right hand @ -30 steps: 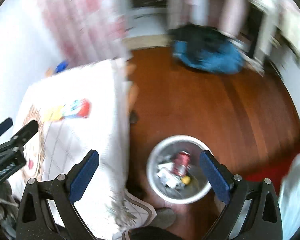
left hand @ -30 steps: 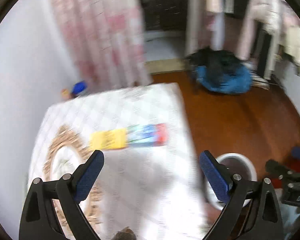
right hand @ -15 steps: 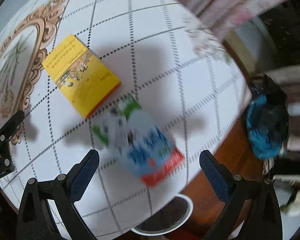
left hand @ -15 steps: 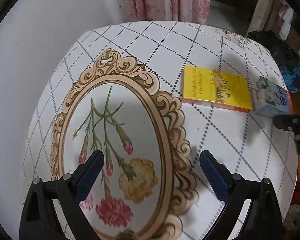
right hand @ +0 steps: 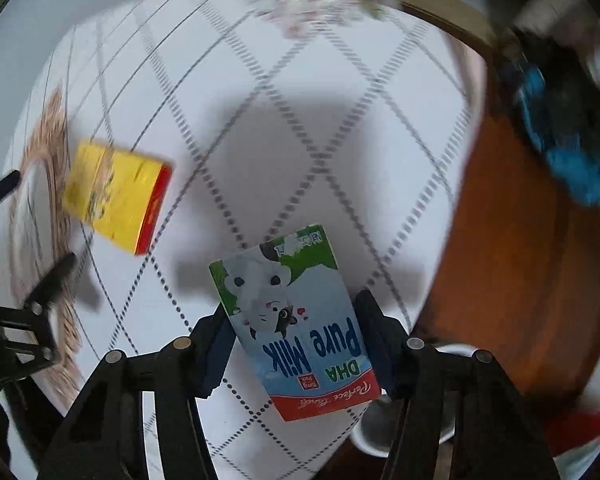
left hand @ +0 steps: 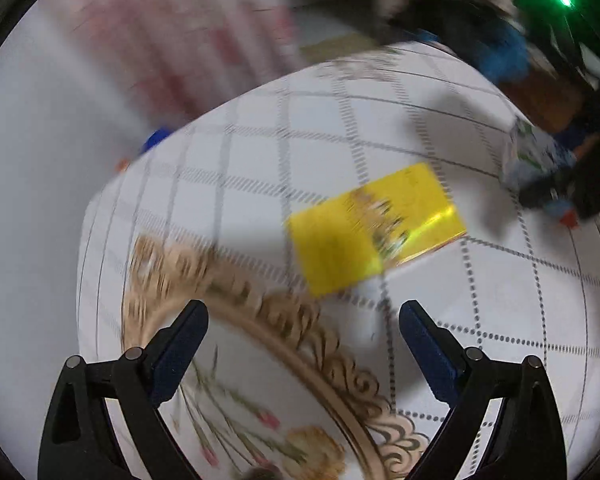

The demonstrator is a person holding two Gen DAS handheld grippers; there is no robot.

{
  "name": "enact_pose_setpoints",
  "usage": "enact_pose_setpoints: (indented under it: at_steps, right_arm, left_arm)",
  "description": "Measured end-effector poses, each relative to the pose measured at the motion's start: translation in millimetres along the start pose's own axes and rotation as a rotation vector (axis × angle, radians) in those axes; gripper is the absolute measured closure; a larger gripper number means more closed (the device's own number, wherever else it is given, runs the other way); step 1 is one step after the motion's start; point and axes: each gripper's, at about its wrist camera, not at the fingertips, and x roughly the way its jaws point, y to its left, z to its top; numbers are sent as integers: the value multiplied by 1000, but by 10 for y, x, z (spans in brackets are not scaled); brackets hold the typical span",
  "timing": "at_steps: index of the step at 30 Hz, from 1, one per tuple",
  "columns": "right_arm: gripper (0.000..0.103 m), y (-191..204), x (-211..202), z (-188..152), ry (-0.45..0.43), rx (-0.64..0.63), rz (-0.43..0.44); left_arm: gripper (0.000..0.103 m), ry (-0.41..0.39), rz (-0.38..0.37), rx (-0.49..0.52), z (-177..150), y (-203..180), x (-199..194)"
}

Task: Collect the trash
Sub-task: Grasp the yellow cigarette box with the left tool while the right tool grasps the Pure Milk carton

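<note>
Spread wide and empty, left gripper (left hand: 302,334) poised over table (left hand: 500,320) short of yellow box (left hand: 374,226) lying flat there, while right gripper (right hand: 294,344) clamped on milk carton (right hand: 296,320), probably bound for bin (right hand: 370,430) below table edge.

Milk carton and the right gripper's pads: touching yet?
Touching. The right wrist view shows the right gripper with both blue pads pressed against the milk carton's side edges.
</note>
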Motion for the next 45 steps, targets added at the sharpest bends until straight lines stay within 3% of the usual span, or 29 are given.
enact_pose_setpoints:
  at_steps: [4, 9, 12, 15, 19, 20, 22, 23, 24, 27, 30, 33, 35, 38, 39, 41, 45]
  right_arm:
    - [44, -187, -42, 34, -15, 97, 52]
    - [44, -204, -62, 123, -7, 141, 54]
    - [42, -324, -79, 209, 12, 179, 83]
    - [32, -472, -103, 237, 22, 198, 78]
    - [32, -597, -162, 198, 25, 198, 99]
    - [32, -624, -181, 183, 24, 199, 101]
    - [32, -632, -210, 165, 22, 196, 107]
    - [32, -627, -229, 154, 21, 190, 107]
    - [32, -598, -219, 138, 23, 185, 103]
    - [32, -508, -171, 86, 24, 168, 85]
    - [32, -386, -153, 47, 11, 157, 53]
    - [51, -238, -161, -52, -8, 155, 37]
    - [51, -180, -168, -155, -24, 172, 61]
    - [51, -96, -189, -313, -40, 197, 97]
    - [51, -53, -178, -354, -42, 198, 106]
    - [51, 70, -102, -465, -46, 184, 104]
    - [50, 152, -62, -520, -66, 165, 39]
  left_arm:
    - [5, 4, -12, 252, 266, -104, 131]
    - [5, 27, -72, 443, 460, -251, 261]
    - [6, 41, -121, 504, 577, -258, 325]
    - [6, 51, -160, 562, 641, -252, 375]
    - [7, 54, -189, 584, 745, -254, 411]
    - [13, 53, -204, 585, 750, -248, 413]
    - [28, 62, -244, 572, 731, -205, 388]
    - [41, 65, -266, 565, 694, -209, 346]
    - [45, 71, -285, 553, 681, -214, 333]
    - [45, 65, -272, 510, 687, -234, 311]
    - [46, 84, -273, 403, 654, -186, 306]
    - [46, 80, -249, 295, 577, -141, 247]
    - [46, 110, -207, 159, 479, -59, 230]
    - [46, 184, -224, -58, 288, 117, 260]
    - [46, 173, -229, -112, 221, 167, 242]
    - [45, 158, -232, -162, 154, 215, 243]
    - [39, 141, -236, -148, 114, 176, 315]
